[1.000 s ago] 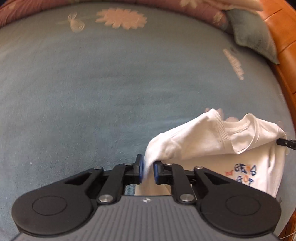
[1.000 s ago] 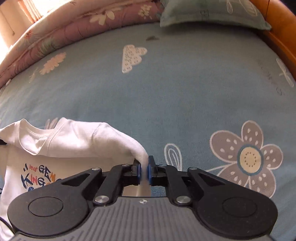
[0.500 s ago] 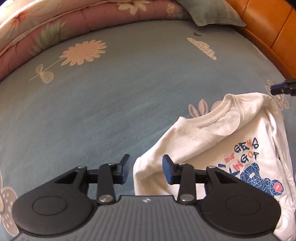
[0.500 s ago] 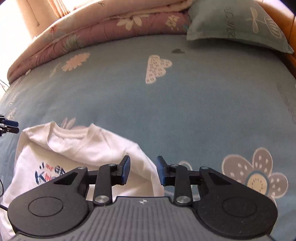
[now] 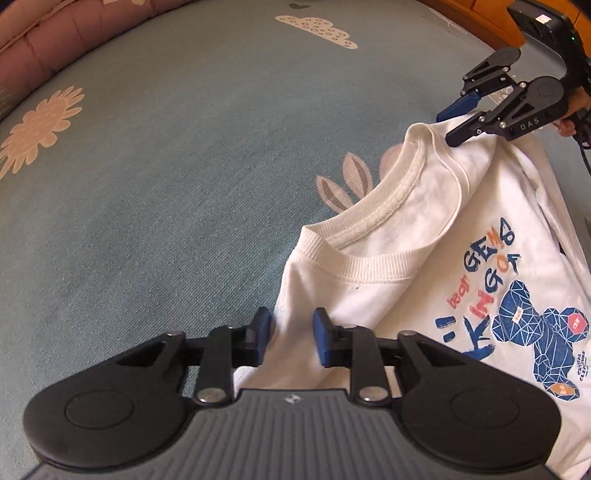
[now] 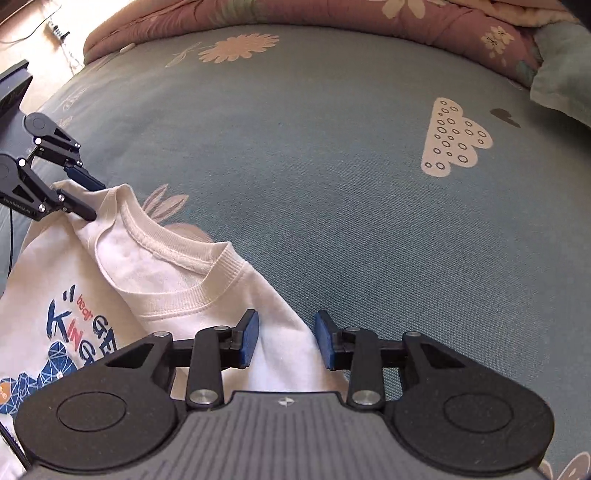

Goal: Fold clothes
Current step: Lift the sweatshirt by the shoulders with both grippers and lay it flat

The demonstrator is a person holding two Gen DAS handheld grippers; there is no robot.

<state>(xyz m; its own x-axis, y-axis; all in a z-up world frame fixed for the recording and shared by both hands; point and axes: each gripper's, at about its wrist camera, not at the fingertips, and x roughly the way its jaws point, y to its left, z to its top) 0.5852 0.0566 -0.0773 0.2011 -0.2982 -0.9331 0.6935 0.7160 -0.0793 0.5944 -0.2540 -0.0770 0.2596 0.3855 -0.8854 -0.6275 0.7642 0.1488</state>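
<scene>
A white T-shirt (image 5: 406,295) with a blue bear print lies face up on the blue-grey bed sheet (image 5: 184,184), collar toward the pillows. My left gripper (image 5: 291,339) straddles one shoulder; its jaws are closing, with the fabric between the pads and a gap still showing. The right gripper (image 6: 286,339) straddles the other shoulder of the T-shirt (image 6: 155,273) and is closing in the same way. Each gripper also shows in the other's view: the right gripper (image 5: 452,125) at the far shoulder, the left gripper (image 6: 92,199) likewise.
A pink flowered quilt (image 6: 369,14) runs along the back of the bed, and a teal pillow (image 6: 565,74) sits at the right. A wooden bed frame (image 5: 480,18) borders the far corner. A person's hand (image 5: 569,125) holds the right gripper. Bare sheet stretches beyond the collar.
A second ago both grippers were shut on lifted folds of the shirt. They let go, rolled and shifted; the shirt now lies flat and the jaws straddle its shoulders, slightly narrower than half a second ago.
</scene>
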